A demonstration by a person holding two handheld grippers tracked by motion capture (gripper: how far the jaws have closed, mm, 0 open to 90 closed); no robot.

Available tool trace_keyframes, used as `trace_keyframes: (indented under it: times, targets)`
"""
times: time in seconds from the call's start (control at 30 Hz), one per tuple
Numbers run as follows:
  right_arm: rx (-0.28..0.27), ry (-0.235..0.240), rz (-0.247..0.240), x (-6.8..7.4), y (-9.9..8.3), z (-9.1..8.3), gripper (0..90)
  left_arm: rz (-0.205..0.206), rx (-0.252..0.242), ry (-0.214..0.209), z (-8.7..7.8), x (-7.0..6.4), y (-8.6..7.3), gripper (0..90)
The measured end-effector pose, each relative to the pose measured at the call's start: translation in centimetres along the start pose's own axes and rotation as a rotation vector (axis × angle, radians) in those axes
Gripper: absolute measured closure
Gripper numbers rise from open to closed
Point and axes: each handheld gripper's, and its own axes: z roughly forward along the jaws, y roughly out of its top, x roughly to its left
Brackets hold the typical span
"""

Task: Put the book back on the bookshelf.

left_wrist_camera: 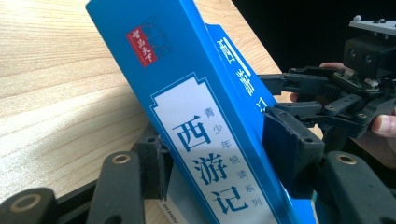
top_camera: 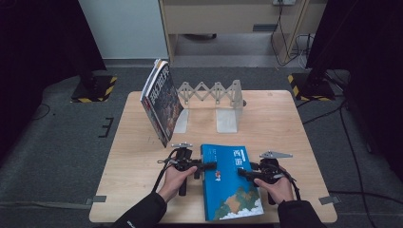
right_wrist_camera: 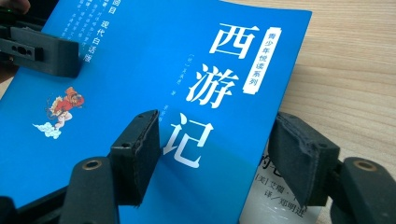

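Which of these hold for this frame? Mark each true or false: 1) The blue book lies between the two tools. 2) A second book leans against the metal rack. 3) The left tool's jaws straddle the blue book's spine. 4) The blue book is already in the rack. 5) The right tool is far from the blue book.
1) True: the blue book sits between the left tool and the right tool.
2) True: the second book leans tilted at the left end of the metal rack.
3) True: in the left gripper view the jaws stand either side of the spine.
4) False: it is on the table, in front of the rack.
5) False: its jaws straddle the book's right edge.
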Motion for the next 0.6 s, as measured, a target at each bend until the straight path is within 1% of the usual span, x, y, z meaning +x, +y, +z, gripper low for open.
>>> trace_keyframes:
  times: [0.17, 0.2, 0.3, 0.33, 0.37, 0.5, 0.6]
  targets:
    - [0.002, 0.003, 0.005, 0.0, 0.0, -0.1, 34.6, 0.007, -0.010, 0.007, 0.0, -0.2, 0.0, 46.9]
    - [-0.004, -0.006, -0.010, 0.0, -0.1, -0.2, 34.5, 0.003, -0.010, 0.011, 0.0, -0.3, -0.1, 47.1]
    - [-0.002, -0.012, -0.017, 0.2, 0.0, -0.3, 34.5, 0.003, -0.006, 0.011, -0.1, -0.2, 0.0, 47.5]
    - [-0.005, -0.020, -0.031, 0.2, -0.1, -0.4, 34.7, 0.006, -0.008, 0.010, -0.1, -0.3, 0.0, 47.9]
    - [-0.003, -0.019, -0.033, 0.2, -0.1, -0.4, 34.8, 0.008, -0.007, 0.011, -0.1, -0.4, 0.1, 48.1]
    - [-0.006, -0.015, -0.023, 0.1, -0.1, -0.5, 34.8, 0.012, -0.005, 0.011, -0.2, -0.7, 0.3, 48.9]
    - [-0.007, -0.014, -0.022, 0.1, 0.0, -0.5, 35.3, 0.041, 0.001, 0.015, -0.4, -1.2, 0.9, 49.4]
